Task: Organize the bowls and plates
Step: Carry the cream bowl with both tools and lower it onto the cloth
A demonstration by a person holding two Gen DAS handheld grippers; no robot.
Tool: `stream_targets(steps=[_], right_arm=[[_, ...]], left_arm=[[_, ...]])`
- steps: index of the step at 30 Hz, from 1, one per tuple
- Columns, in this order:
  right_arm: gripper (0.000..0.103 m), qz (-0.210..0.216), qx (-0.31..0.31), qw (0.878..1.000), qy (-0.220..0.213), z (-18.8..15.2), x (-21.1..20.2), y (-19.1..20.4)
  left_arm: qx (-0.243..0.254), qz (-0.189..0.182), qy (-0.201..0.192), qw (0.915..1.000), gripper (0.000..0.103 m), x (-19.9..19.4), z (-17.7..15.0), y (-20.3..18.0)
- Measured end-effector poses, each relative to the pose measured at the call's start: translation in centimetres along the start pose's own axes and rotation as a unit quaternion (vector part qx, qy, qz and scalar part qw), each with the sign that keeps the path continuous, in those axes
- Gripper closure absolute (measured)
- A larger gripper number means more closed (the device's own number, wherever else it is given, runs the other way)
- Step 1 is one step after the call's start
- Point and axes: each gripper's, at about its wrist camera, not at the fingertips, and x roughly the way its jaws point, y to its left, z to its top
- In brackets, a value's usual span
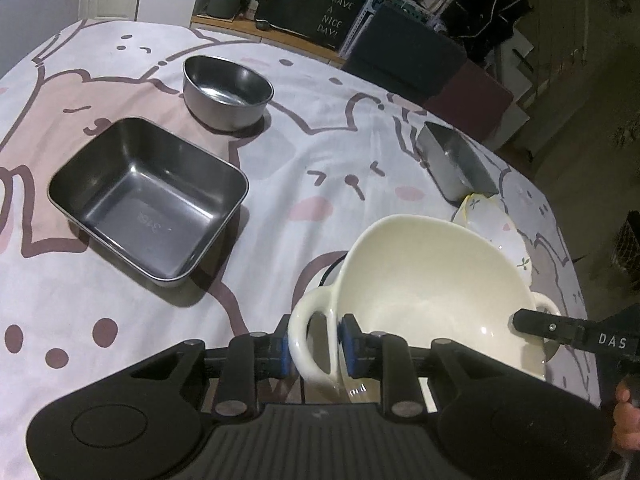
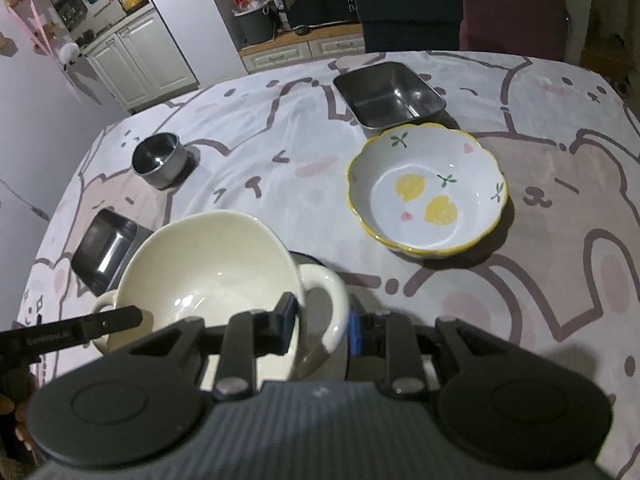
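Left wrist view: the left gripper [image 1: 314, 346] has its two blue-padded fingers [image 1: 349, 346] either side of one loop handle of a cream two-handled bowl [image 1: 424, 280], the pads against the handle and pinching it. Cream bowl is tilted, its far rim higher than the near one. At the opposite handle the right gripper [image 1: 536, 324] comes in from the right edge as a black finger lying across that handle. Behind the cream bowl, partly hidden, is a flowered bowl [image 1: 504, 226] with a yellow scalloped rim. On the bear-print tablecloth [image 1: 280, 168] further left sit a large steel rectangular tray [image 1: 148, 200] and, beyond it, a round steel bowl [image 1: 226, 92], well apart from each other. A smaller steel tray [image 1: 456, 160] stands just beyond the flowered bowl, near the table's far right edge.

Right wrist view: the right gripper [image 2: 322, 326] straddles the near handle of the cream bowl [image 2: 208, 268], one finger inside the rim, the blue pad [image 2: 355, 334] outside the handle loop, pinching it. Whether the bowl's base touches the cloth cannot be told. Flowered bowl [image 2: 428, 188] stands upright and empty to the right, apart from the cream bowl; the smaller steel tray [image 2: 390, 94] sits just behind it. Left gripper [image 2: 120, 320] shows as a black finger at the far handle
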Motion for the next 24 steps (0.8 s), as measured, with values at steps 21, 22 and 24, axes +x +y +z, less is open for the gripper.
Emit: stream_targets(steps=[21,22,24], right_arm=[[0.072,-0.022,-0.03,0.999,0.021,0.0,1.2,1.4],[0.072,-0.024,-0.03,0.999,0.021,0.0,1.3,1.4],[0.072,-0.024,-0.029,0.999,0.021,0.0,1.3,1.3]], left_arm=[[0.009,0.013,0.024,0.9996,0.072,1.5,-0.5,0.7],[0.01,0.013,0.024,0.9996,0.072,1.6,-0.5,0.7],[0.012,0.013,0.027,0.9995,0.072,1.7,-0.5,0.6]])
